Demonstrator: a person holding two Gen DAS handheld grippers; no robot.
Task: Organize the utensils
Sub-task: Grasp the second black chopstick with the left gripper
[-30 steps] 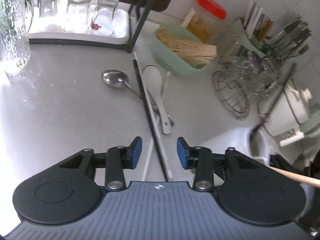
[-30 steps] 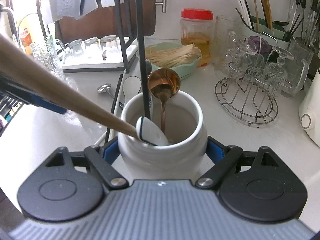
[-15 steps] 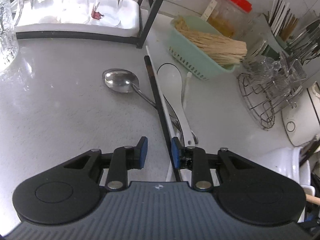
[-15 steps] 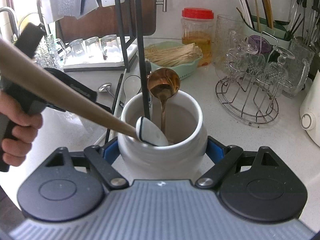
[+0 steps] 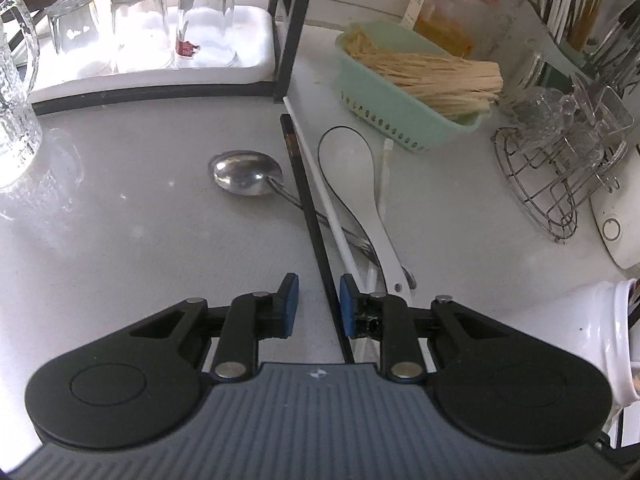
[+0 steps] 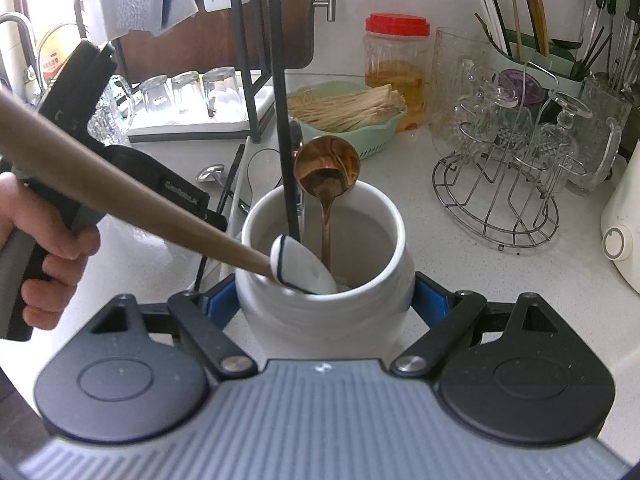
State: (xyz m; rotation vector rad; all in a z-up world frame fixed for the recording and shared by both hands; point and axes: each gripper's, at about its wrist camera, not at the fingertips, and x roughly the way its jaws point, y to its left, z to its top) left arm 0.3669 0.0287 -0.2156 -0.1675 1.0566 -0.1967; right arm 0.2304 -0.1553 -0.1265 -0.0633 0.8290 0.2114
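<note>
Right now, in the left wrist view, the left gripper (image 5: 315,300) is hanging low over the table (image 5: 120,240) with its jaws narrow and just closing in, the black chopstick (image 5: 310,216) passing between the pads but nearer the right one, not yet pinched as far as I can tell. Its long axis is running straight ahead of the gripper, slightly leaning left, with the white chopstick (image 5: 320,184) just right of it, then the steel spoon (image 5: 246,178) ahead to the left and the white spoon (image 5: 360,176) ahead to the right. This hand is plainly the nearer one.

Meanwhile, in the right wrist view, the right gripper (image 6: 320,300) is clamping the white jar (image 6: 324,312) between its blue pads, holding it upright on the pale speckled table. Inside are leaning a copper spoon (image 6: 327,168), a wooden-handled spoon (image 6: 120,196) and a black stick. Ahead lie a glass rack (image 6: 496,200), green basket (image 6: 360,128) and red-lidded jar (image 6: 394,64)
</note>
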